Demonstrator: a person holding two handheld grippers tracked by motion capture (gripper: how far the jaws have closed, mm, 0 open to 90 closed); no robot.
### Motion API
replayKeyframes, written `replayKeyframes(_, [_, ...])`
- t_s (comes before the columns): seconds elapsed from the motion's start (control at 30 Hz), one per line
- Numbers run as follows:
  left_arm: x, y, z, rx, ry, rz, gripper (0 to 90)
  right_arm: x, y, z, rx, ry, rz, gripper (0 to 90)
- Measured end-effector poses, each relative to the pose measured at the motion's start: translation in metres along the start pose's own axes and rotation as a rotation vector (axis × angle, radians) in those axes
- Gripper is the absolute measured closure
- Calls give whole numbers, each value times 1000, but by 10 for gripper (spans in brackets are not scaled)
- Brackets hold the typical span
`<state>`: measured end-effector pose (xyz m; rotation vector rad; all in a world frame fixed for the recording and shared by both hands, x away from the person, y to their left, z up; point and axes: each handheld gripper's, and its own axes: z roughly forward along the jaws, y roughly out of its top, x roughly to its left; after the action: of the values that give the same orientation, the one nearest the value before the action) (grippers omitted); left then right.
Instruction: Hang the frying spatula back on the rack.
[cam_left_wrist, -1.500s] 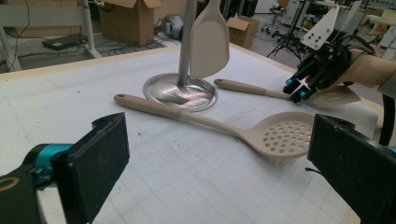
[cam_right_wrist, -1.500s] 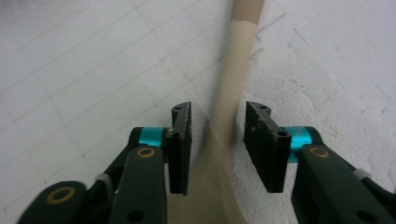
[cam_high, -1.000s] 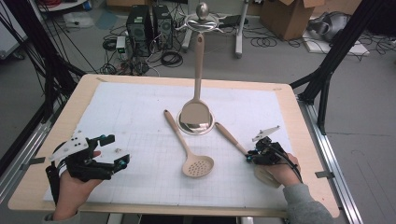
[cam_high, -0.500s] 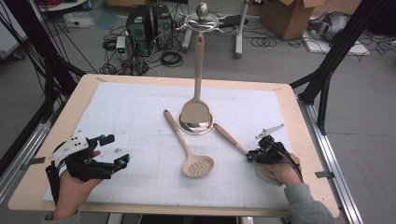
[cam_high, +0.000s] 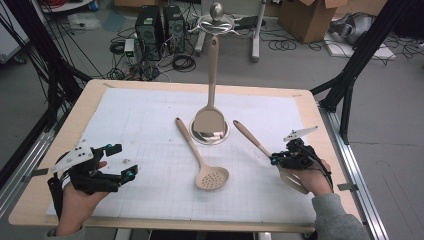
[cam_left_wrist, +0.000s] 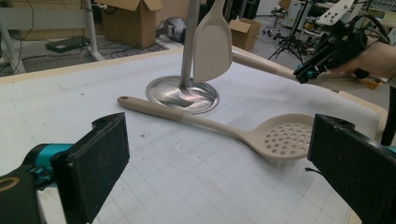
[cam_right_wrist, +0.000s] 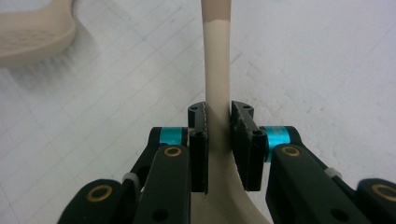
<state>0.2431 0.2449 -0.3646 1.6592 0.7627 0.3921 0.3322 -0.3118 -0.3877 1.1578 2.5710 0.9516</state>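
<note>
Two tools at work. Right tool (cam_right_wrist: 218, 122) clamps turner (cam_high: 260, 148) at neck, handle angling ahead toward stand (cam_high: 210, 131). Left tool (cam_high: 118, 160) gapes empty, skimmer (cam_left_wrist: 219, 126) lying ahead on tabletop (cam_high: 150, 122). Step: lifting turner. Next, likely: raise handle tip to stand's hooks, keep grip firm.

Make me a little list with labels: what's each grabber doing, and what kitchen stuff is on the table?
right gripper: shut on the spatula, near its blade
left gripper: open, holding nothing
slotted spoon: flat on the white mat
hanging spatula: on the metal stand, blade down
table: wooden edge around the mat
</note>
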Motion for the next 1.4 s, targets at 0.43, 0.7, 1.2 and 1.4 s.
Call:
replayKeyframes(0.43, [0,0,-1,1,1,-1,61,0,16,-26,-73,-14,-14,778])
replayKeyframes(0.7, [0,0,-1,0,-2,-4,61,0,27,-42,-126,-33,1,778])
replayKeyframes(1.2, [0,0,-1,-3,-1,-4,60,6,48,-66,-195,-36,-32,778])
replayKeyframes(1.4, [0,0,-2,-7,-1,-7,60,9,55,-76,-223,-33,-47,778])
